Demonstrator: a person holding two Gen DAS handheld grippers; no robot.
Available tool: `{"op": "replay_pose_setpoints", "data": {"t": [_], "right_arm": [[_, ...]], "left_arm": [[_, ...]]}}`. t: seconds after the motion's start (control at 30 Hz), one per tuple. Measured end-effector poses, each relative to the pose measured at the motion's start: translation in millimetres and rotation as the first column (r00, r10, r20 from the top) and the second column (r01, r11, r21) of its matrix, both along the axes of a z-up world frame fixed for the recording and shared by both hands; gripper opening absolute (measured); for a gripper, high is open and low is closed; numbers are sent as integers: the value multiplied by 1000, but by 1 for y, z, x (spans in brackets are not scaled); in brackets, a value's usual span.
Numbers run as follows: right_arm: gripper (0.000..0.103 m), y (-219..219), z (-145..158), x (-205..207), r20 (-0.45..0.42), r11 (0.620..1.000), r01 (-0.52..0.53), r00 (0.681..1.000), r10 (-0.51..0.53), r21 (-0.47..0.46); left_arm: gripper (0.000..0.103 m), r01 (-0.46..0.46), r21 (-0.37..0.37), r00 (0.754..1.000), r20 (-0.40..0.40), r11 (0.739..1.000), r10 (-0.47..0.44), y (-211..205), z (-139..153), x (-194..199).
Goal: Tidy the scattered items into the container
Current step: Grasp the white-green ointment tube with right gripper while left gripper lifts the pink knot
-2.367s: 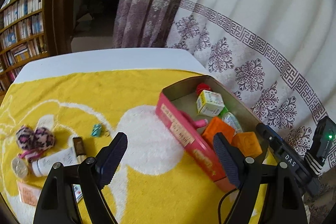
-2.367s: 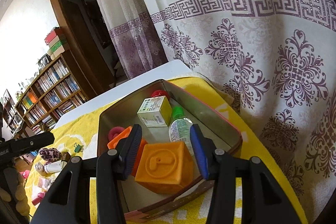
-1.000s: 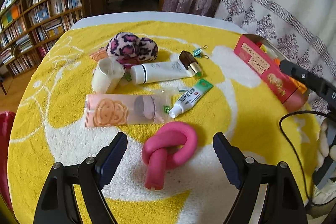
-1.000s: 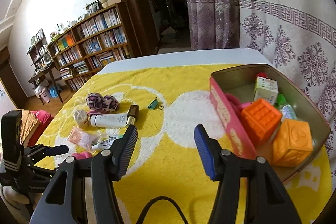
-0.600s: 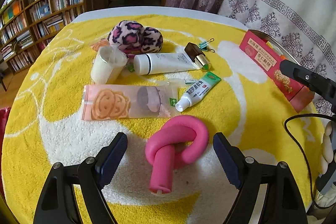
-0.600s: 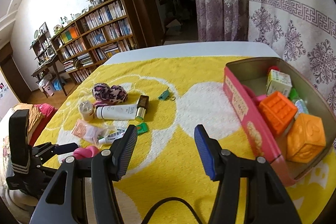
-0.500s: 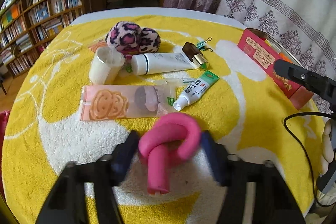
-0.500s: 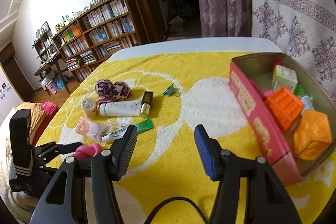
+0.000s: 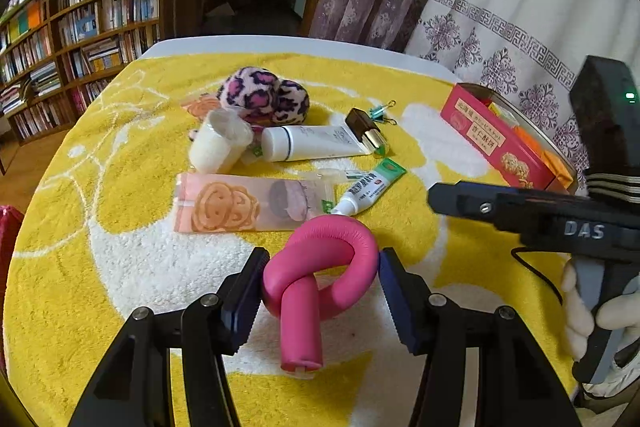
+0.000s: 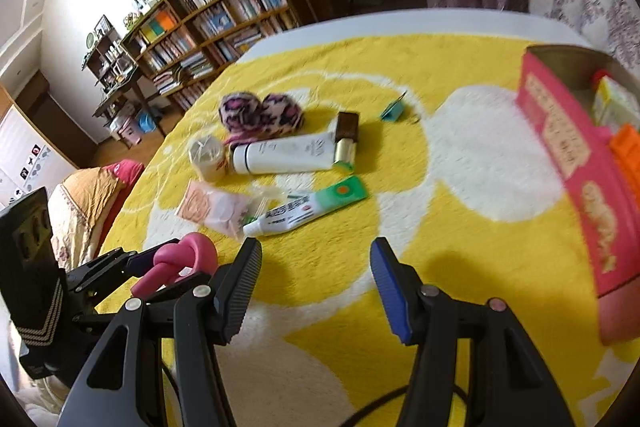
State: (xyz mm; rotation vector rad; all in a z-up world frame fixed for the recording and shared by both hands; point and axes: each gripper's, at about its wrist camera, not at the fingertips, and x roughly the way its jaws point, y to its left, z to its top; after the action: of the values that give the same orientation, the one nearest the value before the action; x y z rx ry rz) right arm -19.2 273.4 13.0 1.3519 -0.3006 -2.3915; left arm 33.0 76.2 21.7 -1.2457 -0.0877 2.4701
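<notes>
My left gripper [image 9: 320, 281] is shut on a pink knotted foam tube [image 9: 320, 279], both pads pressing its sides on the yellow towel. The tube also shows in the right wrist view [image 10: 180, 261], held by the left gripper. My right gripper [image 10: 316, 281] is open and empty above the towel; in the left wrist view it hangs at the right [image 9: 532, 211]. The red tin container [image 9: 496, 143] stands at the right with orange blocks and a small box inside [image 10: 624, 143]. A green-white ointment tube [image 10: 308, 211], a white cream tube [image 10: 284, 155] and a leopard plush [image 10: 260, 113] lie scattered.
A pink snack packet [image 9: 244, 203], a white cup [image 9: 216, 147], a brown lipstick case [image 9: 366, 133] and a teal binder clip [image 9: 380, 111] lie on the towel. Bookshelves [image 9: 80, 27] stand at the left, patterned curtains [image 9: 500, 27] behind the table.
My left gripper has closed its jaws onto the pink knotted tube. My right gripper has swung left, away from the tin, toward the scattered items.
</notes>
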Motion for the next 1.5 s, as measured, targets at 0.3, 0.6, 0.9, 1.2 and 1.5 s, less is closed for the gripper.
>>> {"op": "replay_pose_setpoints", "data": {"t": [0.3, 0.6, 0.9, 1.2, 1.5], "right_arm": [[61, -28, -15, -25, 78, 999, 18, 997, -21, 38], [61, -46, -20, -46, 49, 993, 49, 997, -54, 103], [60, -66, -22, -30, -19, 943, -27, 999, 36, 332], [60, -24, -21, -7, -24, 942, -17, 999, 27, 335], [61, -17, -16, -9, -34, 964, -15, 999, 25, 266]], "left_arm": [[58, -19, 20, 1000, -10, 1000, 19, -18, -1, 0], [58, -24, 47, 1000, -6, 999, 24, -32, -3, -2], [58, -6, 54, 1000, -1, 999, 6, -29, -4, -2], [58, 2, 54, 1000, 4, 999, -2, -26, -4, -1], [58, 18, 49, 1000, 5, 999, -19, -15, -1, 3]]}}
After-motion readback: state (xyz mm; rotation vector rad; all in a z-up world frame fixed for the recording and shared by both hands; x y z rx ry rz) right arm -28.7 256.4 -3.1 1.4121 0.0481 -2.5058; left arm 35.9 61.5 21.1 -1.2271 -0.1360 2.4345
